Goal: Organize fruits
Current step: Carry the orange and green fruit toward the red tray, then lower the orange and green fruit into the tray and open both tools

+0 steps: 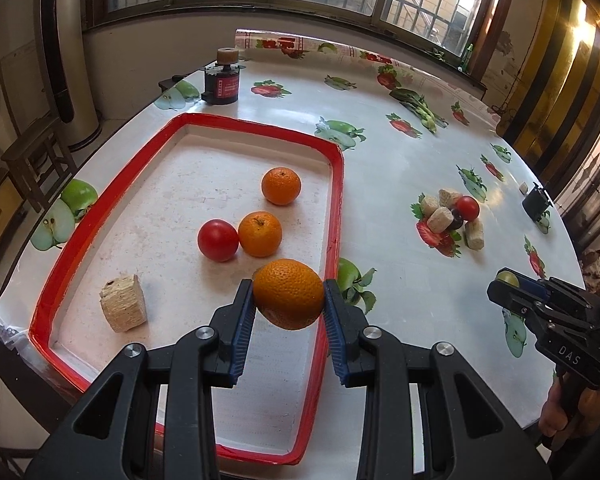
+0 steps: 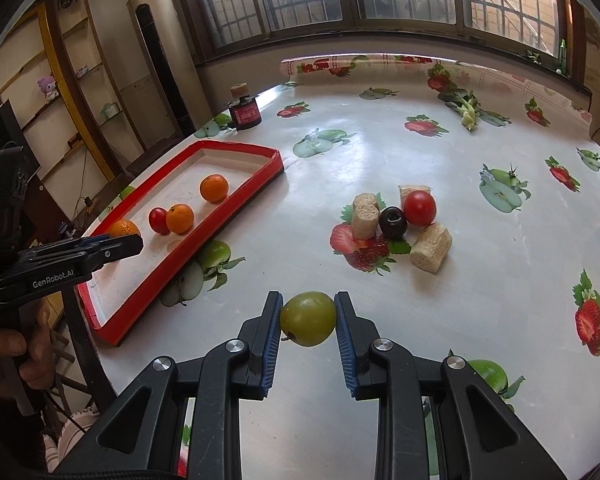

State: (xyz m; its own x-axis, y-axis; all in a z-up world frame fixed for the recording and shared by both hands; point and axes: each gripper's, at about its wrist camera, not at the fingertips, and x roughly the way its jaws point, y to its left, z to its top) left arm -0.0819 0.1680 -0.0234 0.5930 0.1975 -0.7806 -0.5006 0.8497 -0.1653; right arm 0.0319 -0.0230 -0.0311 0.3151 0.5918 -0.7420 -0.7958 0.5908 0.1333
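The fruit-print table (image 2: 380, 152) bears a red tray (image 1: 336, 200), 3 corks (image 2: 430, 246) and a greens sprig (image 2: 466, 110).

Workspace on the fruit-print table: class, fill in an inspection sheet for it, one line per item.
Surface: table with glossy fruit-print cloth.
Job's things: red-rimmed tray holds two oranges, one tomato, one cork-like block; tomato, dark plum, three blocks outside.
Clutter: black-red canister, leafy greens.
Grippers: left gripper holds orange; right gripper holds green fruit.
Cables: nothing seen.
Surroundings: barred windows, shelves.
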